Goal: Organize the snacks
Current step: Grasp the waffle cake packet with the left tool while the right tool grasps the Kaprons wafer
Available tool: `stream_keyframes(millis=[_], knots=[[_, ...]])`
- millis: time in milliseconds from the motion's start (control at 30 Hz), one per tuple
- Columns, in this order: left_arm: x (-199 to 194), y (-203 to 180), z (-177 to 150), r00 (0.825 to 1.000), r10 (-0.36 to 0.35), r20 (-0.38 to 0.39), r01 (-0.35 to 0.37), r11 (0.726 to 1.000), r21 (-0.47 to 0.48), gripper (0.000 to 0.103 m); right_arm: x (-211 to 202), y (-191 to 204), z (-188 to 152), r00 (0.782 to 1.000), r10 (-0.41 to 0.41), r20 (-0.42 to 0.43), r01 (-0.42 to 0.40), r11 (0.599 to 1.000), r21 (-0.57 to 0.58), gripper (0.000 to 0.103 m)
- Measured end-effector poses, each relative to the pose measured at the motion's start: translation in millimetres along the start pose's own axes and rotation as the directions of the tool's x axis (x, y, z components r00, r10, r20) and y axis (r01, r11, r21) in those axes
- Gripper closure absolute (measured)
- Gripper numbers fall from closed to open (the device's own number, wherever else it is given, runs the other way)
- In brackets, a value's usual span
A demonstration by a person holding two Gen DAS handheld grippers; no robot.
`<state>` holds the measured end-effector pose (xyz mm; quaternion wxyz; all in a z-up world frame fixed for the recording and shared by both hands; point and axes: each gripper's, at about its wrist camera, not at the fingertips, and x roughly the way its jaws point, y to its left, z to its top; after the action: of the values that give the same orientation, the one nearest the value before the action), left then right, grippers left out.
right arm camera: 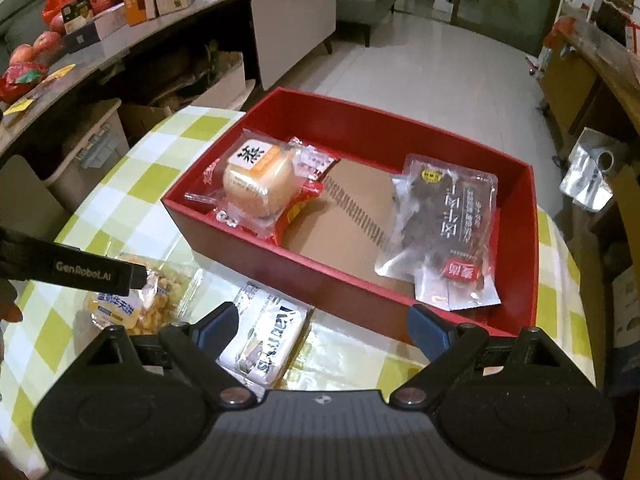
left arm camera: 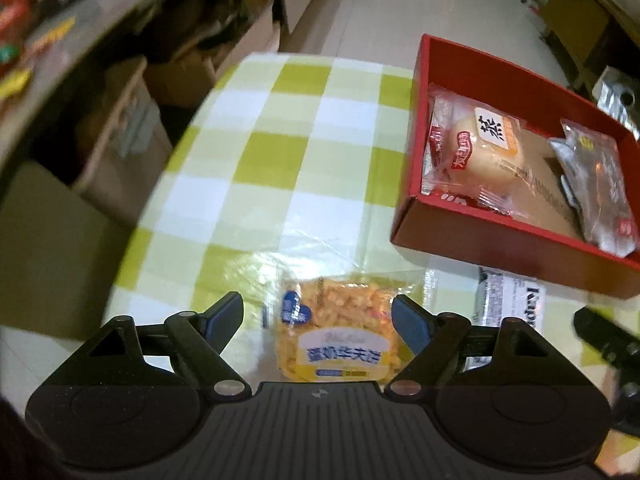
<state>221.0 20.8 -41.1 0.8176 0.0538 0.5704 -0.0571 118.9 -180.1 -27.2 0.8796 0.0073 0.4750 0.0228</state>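
Note:
A red box sits on the green-checked table. It holds a round bun in clear wrap at its left and a dark snack packet at its right. A yellow waffle snack packet lies in front of the box. My left gripper is open, with its fingers on either side of that packet. A white snack packet lies beside it. My right gripper is open and empty above the white packet and the box's front wall.
A grey counter with boxes and apples runs along the far left, with bins and cartons under it. The table edge curves close on the left. A shelf unit stands at the right beyond the tiled floor.

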Motion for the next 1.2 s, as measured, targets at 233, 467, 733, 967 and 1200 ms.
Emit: stream_keyframes(millis=[233, 467, 733, 967, 1200], knots=[[15.8, -18.2, -4.5, 0.999, -0.010, -0.039, 0.010, 1.000, 0.010, 0.012, 5.6, 2.5, -0.4, 1.000, 0.009, -0.016, -0.009, 1.000, -0.005, 0.003], [34.9, -22.9, -5.8, 0.998, 0.040, -0.055, -0.039, 0.999, 0.029, 0.000, 14.9, 2.6, -0.4, 0.999, 0.036, -0.041, -0.035, 0.999, 0.010, 0.003], [23.5, -18.6, -21.2, 0.997, 0.013, -0.080, -0.011, 1.000, 0.027, 0.011, 31.4, 9.2, -0.6, 0.995, 0.055, -0.087, -0.052, 0.998, 0.038, 0.003], [-0.3, -0.3, -43.4, 0.996, -0.018, -0.090, 0.015, 0.999, -0.031, 0.023, 46.8, 18.9, 0.0, 0.989, 0.081, -0.123, -0.070, 0.994, 0.087, 0.003], [-2.5, 10.7, -51.4, 0.996, 0.003, -0.084, -0.004, 1.000, -0.022, 0.021, 70.4, 41.6, -2.2, 0.986, 0.049, -0.157, -0.041, 0.998, 0.049, 0.003]])
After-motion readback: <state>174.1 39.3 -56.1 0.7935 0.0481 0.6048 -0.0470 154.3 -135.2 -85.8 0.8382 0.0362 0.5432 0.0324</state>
